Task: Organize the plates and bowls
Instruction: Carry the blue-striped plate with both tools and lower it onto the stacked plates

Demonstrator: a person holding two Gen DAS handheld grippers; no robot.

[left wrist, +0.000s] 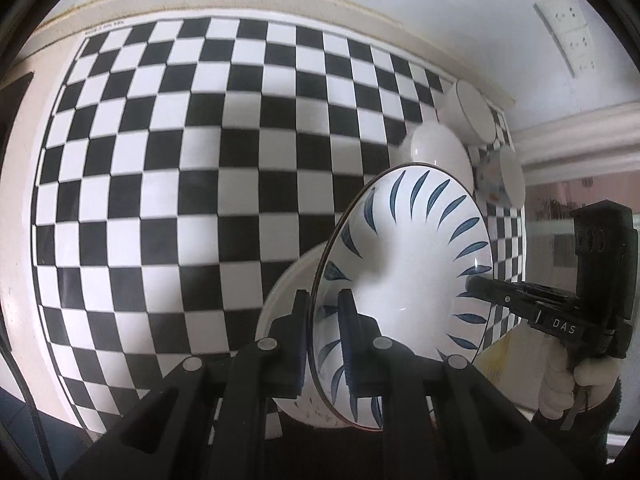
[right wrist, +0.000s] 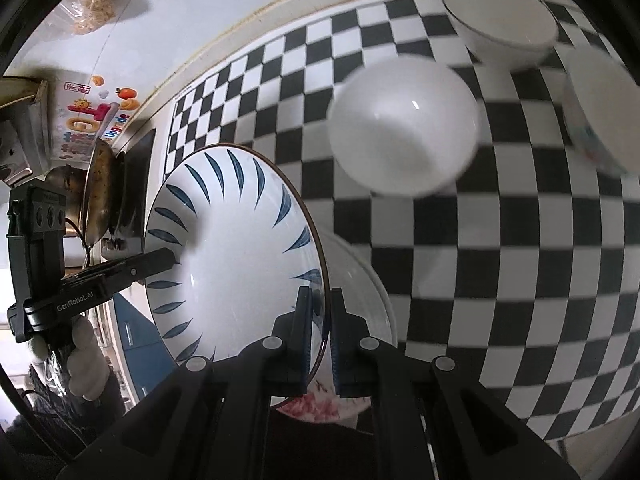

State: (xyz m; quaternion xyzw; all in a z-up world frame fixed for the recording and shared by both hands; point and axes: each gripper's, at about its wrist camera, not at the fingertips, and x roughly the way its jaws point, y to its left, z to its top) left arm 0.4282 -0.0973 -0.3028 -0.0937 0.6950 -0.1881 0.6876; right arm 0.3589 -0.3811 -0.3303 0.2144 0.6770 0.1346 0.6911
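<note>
A white plate with blue leaf strokes (left wrist: 404,280) (right wrist: 240,260) hangs tilted above the checkered mat (left wrist: 160,160) (right wrist: 520,280), gripped at opposite edges. My left gripper (left wrist: 323,320) (right wrist: 170,258) is shut on one side of the plate's rim. My right gripper (right wrist: 320,320) (left wrist: 474,282) is shut on the other side. Just under the held plate lies another white dish (left wrist: 284,296) (right wrist: 360,280) with a red pattern on its near edge. A plain white bowl (left wrist: 436,148) (right wrist: 404,128) stands beyond it on the mat.
A second white bowl (left wrist: 468,112) (right wrist: 500,20) and a patterned bowl (left wrist: 500,176) (right wrist: 600,112) sit at the mat's far right. A pot with a lid (right wrist: 100,192) stands off the mat's left edge. White-gloved hands (left wrist: 576,380) (right wrist: 84,360) hold the grippers. Wall sockets (left wrist: 568,36) are behind.
</note>
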